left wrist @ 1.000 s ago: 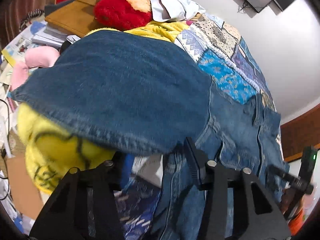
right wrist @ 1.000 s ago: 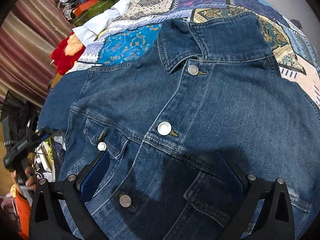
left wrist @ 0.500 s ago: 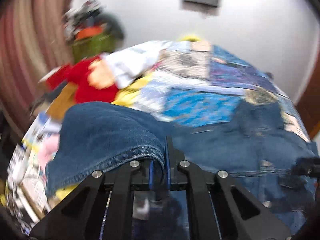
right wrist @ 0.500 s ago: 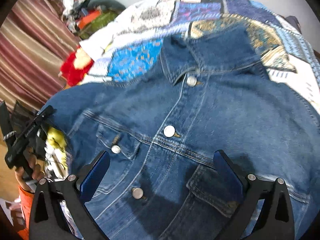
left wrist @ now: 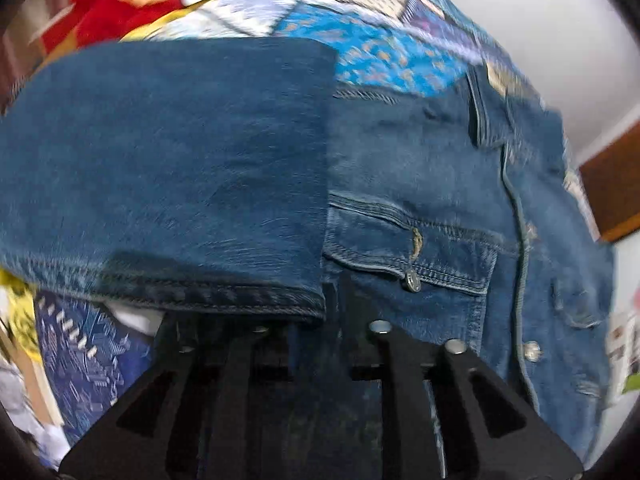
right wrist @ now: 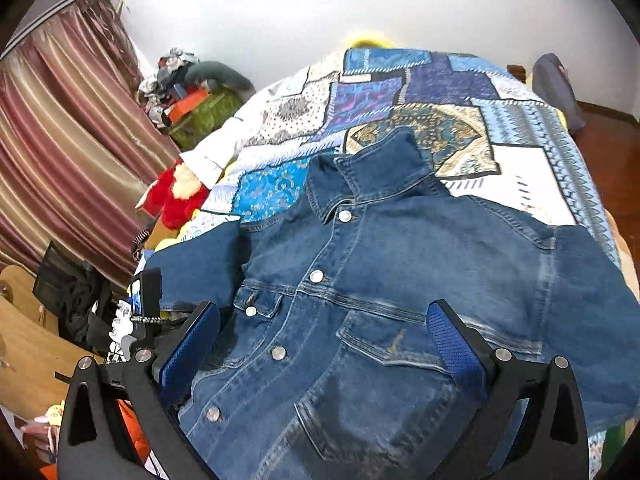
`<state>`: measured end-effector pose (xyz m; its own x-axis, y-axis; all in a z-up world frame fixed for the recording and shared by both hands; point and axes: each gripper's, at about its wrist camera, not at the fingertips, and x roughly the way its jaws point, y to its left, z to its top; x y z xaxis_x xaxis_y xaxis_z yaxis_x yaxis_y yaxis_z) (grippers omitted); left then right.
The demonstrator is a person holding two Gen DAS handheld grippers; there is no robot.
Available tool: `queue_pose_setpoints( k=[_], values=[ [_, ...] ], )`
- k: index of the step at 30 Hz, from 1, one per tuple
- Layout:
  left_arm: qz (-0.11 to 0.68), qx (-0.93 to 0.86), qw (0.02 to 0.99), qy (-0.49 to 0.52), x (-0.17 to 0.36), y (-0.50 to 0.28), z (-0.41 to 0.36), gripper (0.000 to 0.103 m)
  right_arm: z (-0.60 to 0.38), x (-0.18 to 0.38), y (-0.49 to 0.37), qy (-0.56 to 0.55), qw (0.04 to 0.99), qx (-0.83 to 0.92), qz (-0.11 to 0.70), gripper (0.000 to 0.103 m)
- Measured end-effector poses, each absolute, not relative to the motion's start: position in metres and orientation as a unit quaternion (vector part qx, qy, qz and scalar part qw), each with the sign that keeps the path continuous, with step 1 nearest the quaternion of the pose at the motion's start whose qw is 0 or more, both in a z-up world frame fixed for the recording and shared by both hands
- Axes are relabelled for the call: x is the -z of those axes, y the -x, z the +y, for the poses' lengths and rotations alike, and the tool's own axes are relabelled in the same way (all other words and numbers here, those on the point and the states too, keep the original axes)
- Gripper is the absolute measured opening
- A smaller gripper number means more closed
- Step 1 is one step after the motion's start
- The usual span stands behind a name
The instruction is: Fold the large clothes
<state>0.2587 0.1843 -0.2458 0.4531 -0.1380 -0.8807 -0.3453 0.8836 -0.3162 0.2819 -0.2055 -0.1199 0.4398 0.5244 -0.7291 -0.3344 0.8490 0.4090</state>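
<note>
Denim is bunching between the black fingers of the left gripper (left wrist: 328,320), which is pinching the cuff hem of the jacket's sleeve (left wrist: 168,168) and holding it folded in over the chest, its edge lying just beside the buttoned pocket (left wrist: 412,252). The right gripper (right wrist: 324,344) is hanging over the lower front of the denim jacket (right wrist: 400,300), blue pads spread wide, gripping nothing. The jacket is lying face up, buttoned, collar (right wrist: 360,176) pointing away towards the wall. Under the jacket, the patchwork quilt (right wrist: 400,96) is covering the bed. Left of the collar, a red plush toy (right wrist: 176,196) is sitting at the quilt's edge, and striped curtains (right wrist: 68,128) are hanging beyond it.
</note>
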Motion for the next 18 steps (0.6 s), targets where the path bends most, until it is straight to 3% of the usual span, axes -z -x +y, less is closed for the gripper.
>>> queue_pose_setpoints(
  k=[4, 12, 14, 15, 16, 18],
  values=[
    [0.482, -0.065, 0.826, 0.284, 0.227, -0.231, 0.208, 0.062, -0.219, 0.123, -0.279, -0.113, 0.841, -0.246, 0.468, 0.103],
    [0.431, -0.139, 0.832, 0.32, 0.21, -0.211, 0.275, 0.066, -0.221, 0.127, -0.278, -0.128, 0.84, -0.24, 0.47, 0.103],
    [0.432, -0.161, 0.835, 0.302, 0.211, -0.218, 0.287, 0.056, -0.216, 0.126, -0.278, -0.128, 0.838, -0.243, 0.471, 0.103],
    [0.437, -0.182, 0.836, 0.278, 0.209, -0.224, 0.289, 0.034, -0.215, 0.126, -0.277, -0.128, 0.838, -0.246, 0.471, 0.103],
    [0.445, -0.2, 0.834, 0.257, 0.207, -0.224, 0.289, 0.02, -0.213, 0.126, -0.277, -0.128, 0.837, -0.248, 0.471, 0.103],
    [0.443, -0.215, 0.839, 0.233, 0.201, -0.231, 0.284, 0.015, -0.21, 0.126, -0.274, -0.124, 0.837, -0.252, 0.471, 0.103]
  ],
)
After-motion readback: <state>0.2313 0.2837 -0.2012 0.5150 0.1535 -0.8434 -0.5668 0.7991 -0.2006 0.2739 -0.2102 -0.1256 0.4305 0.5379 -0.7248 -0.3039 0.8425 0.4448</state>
